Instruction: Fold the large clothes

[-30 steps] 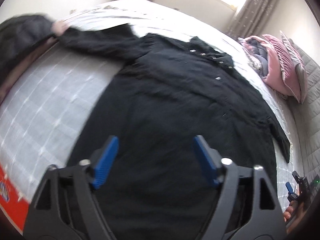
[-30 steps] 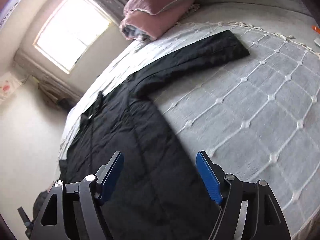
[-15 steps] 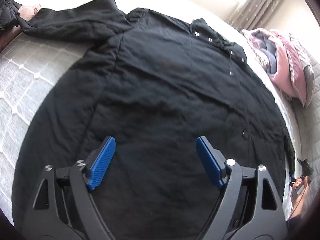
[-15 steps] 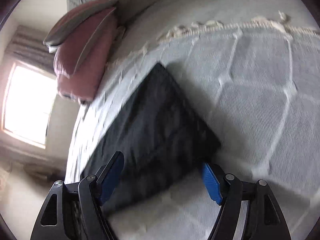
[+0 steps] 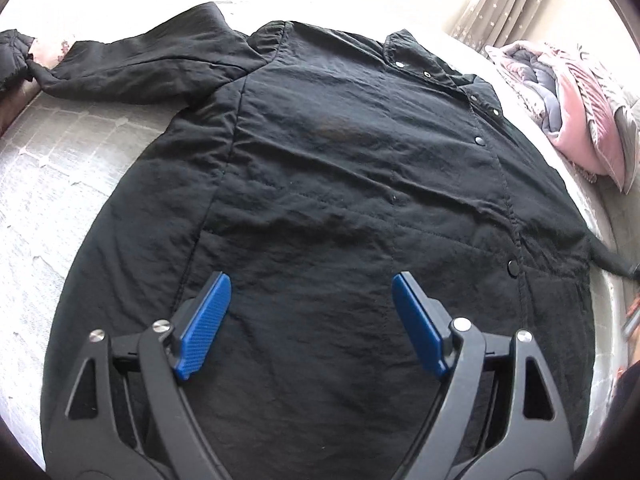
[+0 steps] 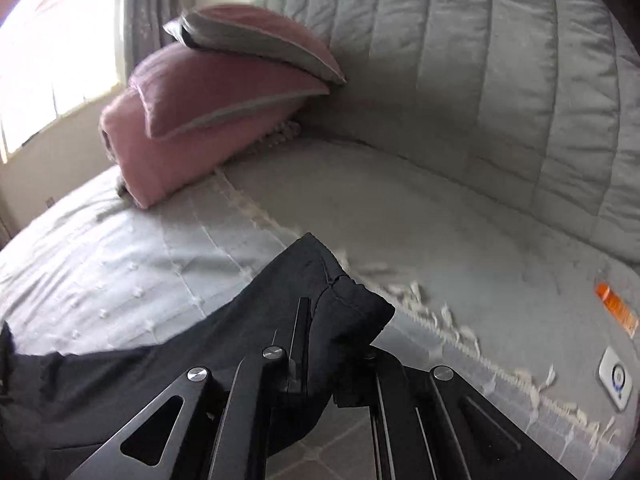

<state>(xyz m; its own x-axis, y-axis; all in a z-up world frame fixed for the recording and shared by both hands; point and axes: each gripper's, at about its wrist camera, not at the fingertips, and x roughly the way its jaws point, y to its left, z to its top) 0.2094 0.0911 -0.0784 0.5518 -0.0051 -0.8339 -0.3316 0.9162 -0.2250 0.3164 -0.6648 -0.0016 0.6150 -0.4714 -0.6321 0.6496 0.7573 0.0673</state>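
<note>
Tongs first: my right tongs (image 6: 334, 344) are pinched tight on the cuff (image 6: 352, 304) of the black coat's (image 5: 340, 208) sleeve, the fabric bunched between the two fingers, while my left tongs (image 5: 310, 320) hang wide apart and hold nothing, low over the coat's lower body. The coat lies spread face up on the bed (image 5: 52, 184), snaps (image 5: 479, 141) running down its front, the other sleeve (image 5: 152, 68) stretched out toward the far edge. Pink pillows (image 6: 208, 120) sit against the headboard (image 6: 500, 80), well apart from the cuff. To do this sleeve fold well, I judge I should lift the cuff only just off the bedspread and carry it in an arc across the chest, so the sleeve creases at the shoulder seam rather than dragging the body sideways. My left tongs could press down on the body near that side to pin it. The padded cloth looks slippery and thick, so I should lay it down flat before letting go, or the sleeve may spring back.
</note>
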